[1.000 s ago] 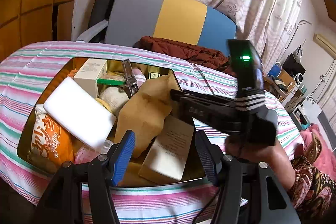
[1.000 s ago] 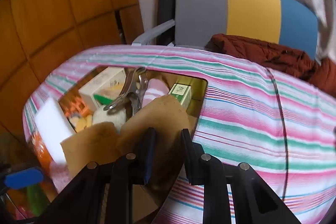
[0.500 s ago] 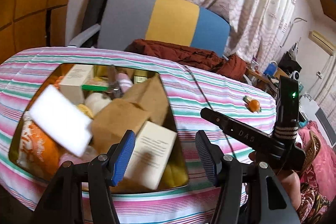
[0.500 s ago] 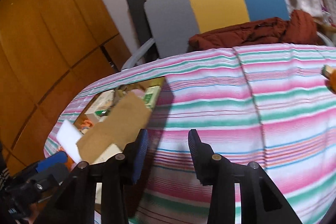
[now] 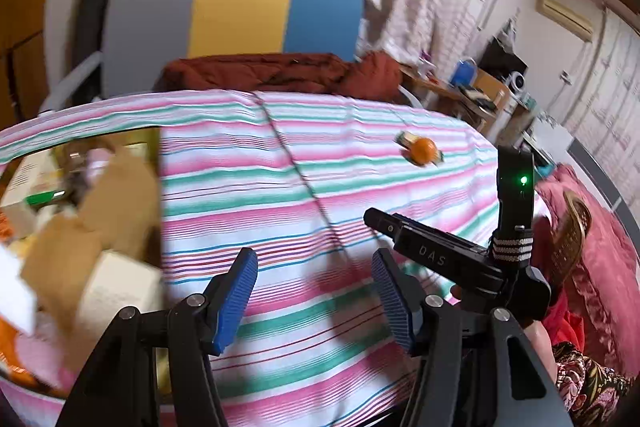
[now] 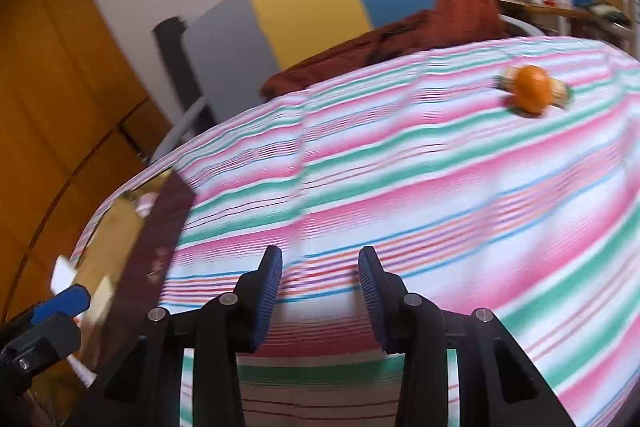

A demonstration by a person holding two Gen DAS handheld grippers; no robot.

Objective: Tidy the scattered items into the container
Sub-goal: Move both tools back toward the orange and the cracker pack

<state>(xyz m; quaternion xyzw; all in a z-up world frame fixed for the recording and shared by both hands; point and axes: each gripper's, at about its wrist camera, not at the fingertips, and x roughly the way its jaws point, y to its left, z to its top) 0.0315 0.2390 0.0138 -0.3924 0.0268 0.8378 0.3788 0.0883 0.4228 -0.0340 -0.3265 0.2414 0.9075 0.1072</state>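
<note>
Both pairs of jaws stand spread with nothing between them. The left gripper [image 5: 314, 297] hangs over the striped tablecloth [image 5: 280, 195], its blue-padded fingers wide apart and touching nothing. The right gripper [image 6: 320, 293] is likewise parted, empty, above the same cloth.

The left wrist view alone shows the right gripper from outside: its black body marked "DAS" lies to the right of the left gripper, with a green light lit on its upright part. The right wrist view in turn catches a blue pad of the left gripper at its lower left edge, beside the container.

The container [image 5: 154, 163], a brassy open tin, sits on the cloth to the left of both grippers. The left wrist view looks into it: a brown paper bag [image 5: 100, 211], a pale box [image 5: 116, 291] and other blurred goods crowd it. The right wrist view shows mainly its dark side wall [image 6: 160, 239].

Farther off, well apart from the container and to its right, an orange fruit [image 5: 423, 150] rests on the cloth, touching a small flat packet [image 5: 405, 139] whose long axis runs roughly left to right behind it; motion blur hides the detail.

Beyond the table stands a grey, yellow and blue chair [image 5: 240, 11] with a rust-brown garment [image 5: 280, 73] on it.
</note>
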